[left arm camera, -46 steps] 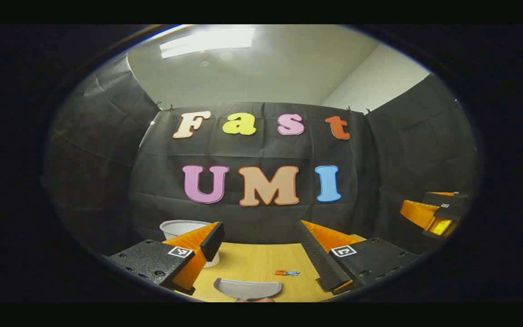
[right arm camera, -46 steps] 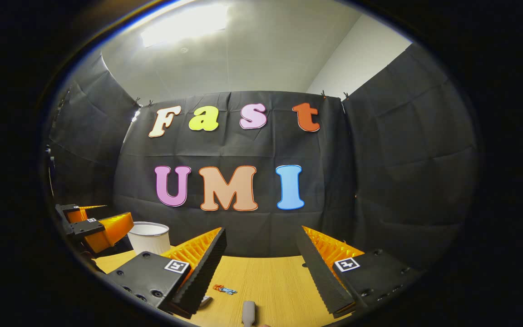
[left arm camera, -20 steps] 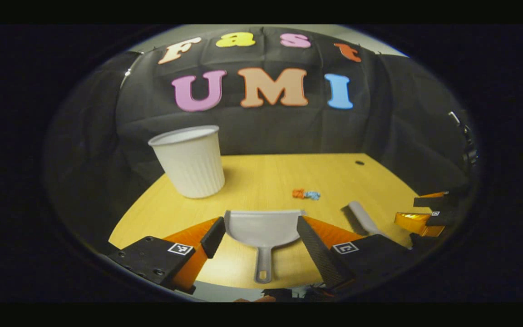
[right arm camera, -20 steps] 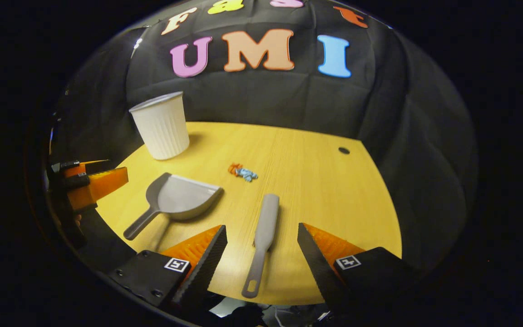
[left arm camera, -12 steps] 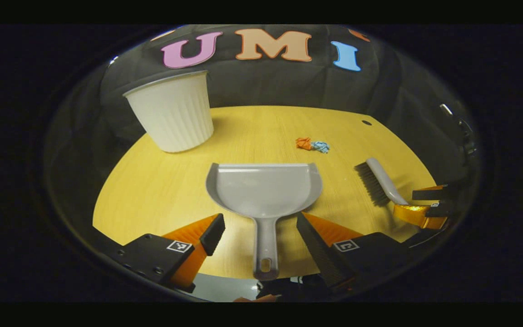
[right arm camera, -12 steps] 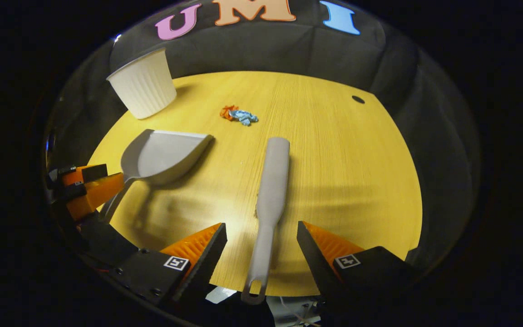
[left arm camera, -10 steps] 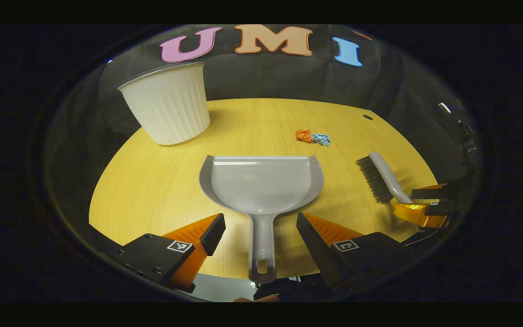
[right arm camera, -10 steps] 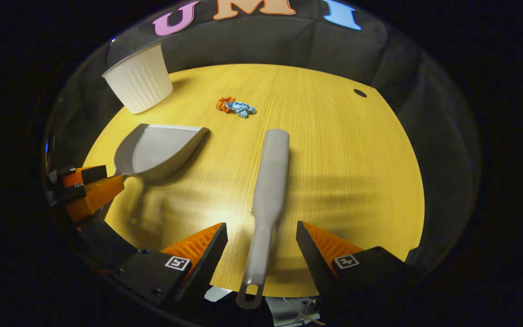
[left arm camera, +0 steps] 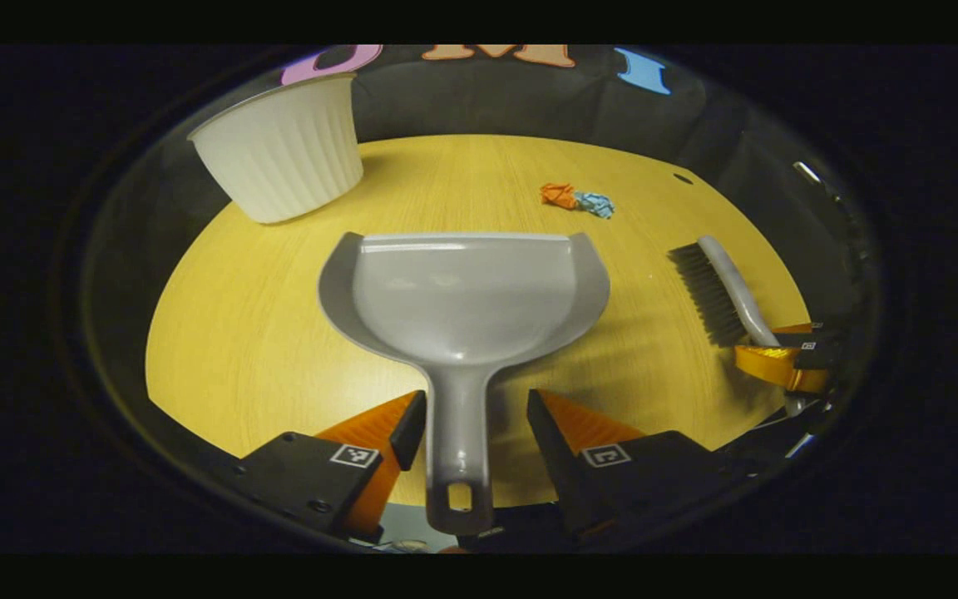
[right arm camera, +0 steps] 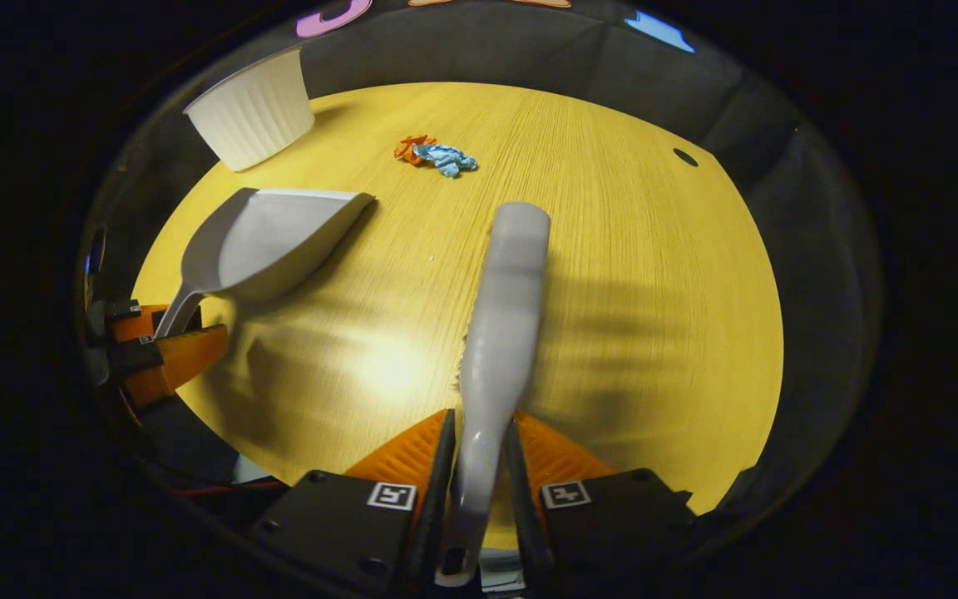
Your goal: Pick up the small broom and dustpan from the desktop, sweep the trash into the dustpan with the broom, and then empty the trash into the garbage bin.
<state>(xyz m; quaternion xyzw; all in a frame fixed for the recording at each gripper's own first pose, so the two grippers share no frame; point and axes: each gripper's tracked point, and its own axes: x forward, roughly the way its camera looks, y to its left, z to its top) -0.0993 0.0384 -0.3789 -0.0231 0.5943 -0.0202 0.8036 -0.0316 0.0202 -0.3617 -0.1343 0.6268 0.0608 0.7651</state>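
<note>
A grey dustpan (left arm camera: 462,291) lies flat on the yellow desktop, its handle running back between my left gripper's (left arm camera: 472,416) fingers. The jaws are narrowed around the handle with a gap still showing on the right side. My right gripper (right arm camera: 479,441) is shut on the handle of the grey broom (right arm camera: 508,283), whose head points away along the desk. Crumpled orange and blue trash (left arm camera: 575,198) (right arm camera: 436,154) lies beyond both tools. In the left gripper view, the broom (left arm camera: 716,287) and the right gripper (left arm camera: 778,358) sit at the right.
A white ribbed bin (left arm camera: 279,158) (right arm camera: 250,108) stands at the far left of the desktop (left arm camera: 238,333). A small dark hole (right arm camera: 684,156) marks the far right of the desk. In the right gripper view, the dustpan (right arm camera: 267,241) and left gripper (right arm camera: 159,345) are at the left.
Both grippers have dropped and moved in along the tool handles. The right gripper closed on the broom handle. The left jaws have narrowed around the dustpan handle.
</note>
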